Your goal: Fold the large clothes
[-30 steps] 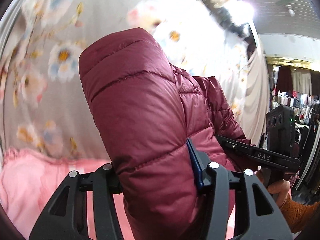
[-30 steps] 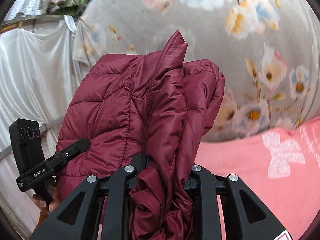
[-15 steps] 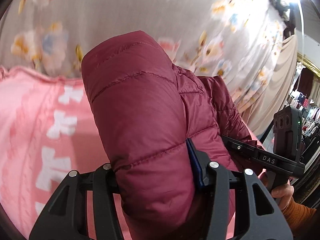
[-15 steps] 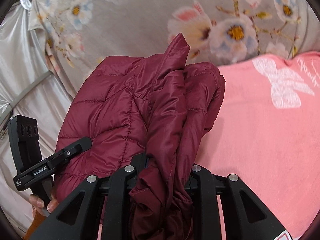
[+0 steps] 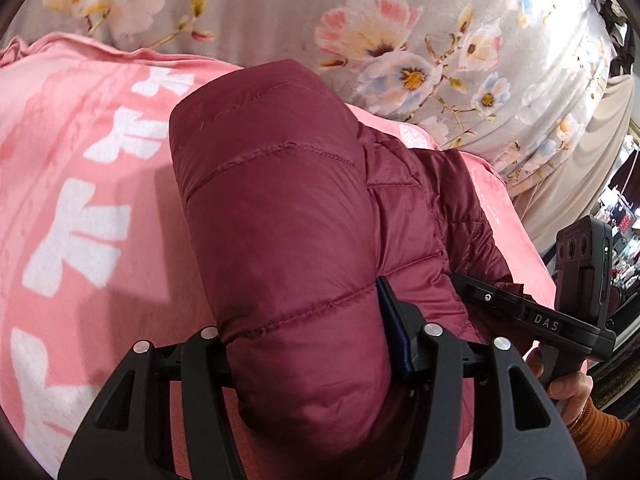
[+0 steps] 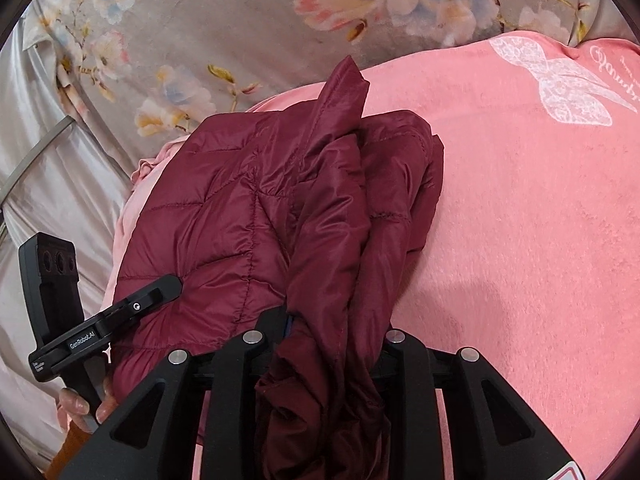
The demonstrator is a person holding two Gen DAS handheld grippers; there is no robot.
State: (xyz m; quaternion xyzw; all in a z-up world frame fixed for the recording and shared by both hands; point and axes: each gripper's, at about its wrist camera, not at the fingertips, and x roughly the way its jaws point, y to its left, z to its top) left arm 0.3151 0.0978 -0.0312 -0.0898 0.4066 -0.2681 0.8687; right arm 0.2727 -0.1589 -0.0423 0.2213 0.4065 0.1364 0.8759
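Jacket [image 5: 288, 240] bunched over pink blanket [image 5: 80, 208], long axis running away from cameras, left gripper [image 5: 316, 344] and right gripper [image 6: 328, 332] both clamped on it, jaws lately easing wider.

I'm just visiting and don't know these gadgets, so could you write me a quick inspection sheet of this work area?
Surface: pink blanket with white prints, spread flat.
Job's things: maroon puffer jacket, bunched up, held by both claws above the blanket; whether it touches the blanket, cannot tell.
Clutter: nothing seen.
Grippers: left claw is clamped on a thick padded part of the jacket and its jaws have just been opening a little; right claw pinches a gathered fold, its jaws also just easing open. A hand holds the right claw's handle.
Cables: nothing seen.
Surroundings: grey flowered cloth behind the blanket; pale curtain to one side; a dim, cluttered room corner at the left view's edge.
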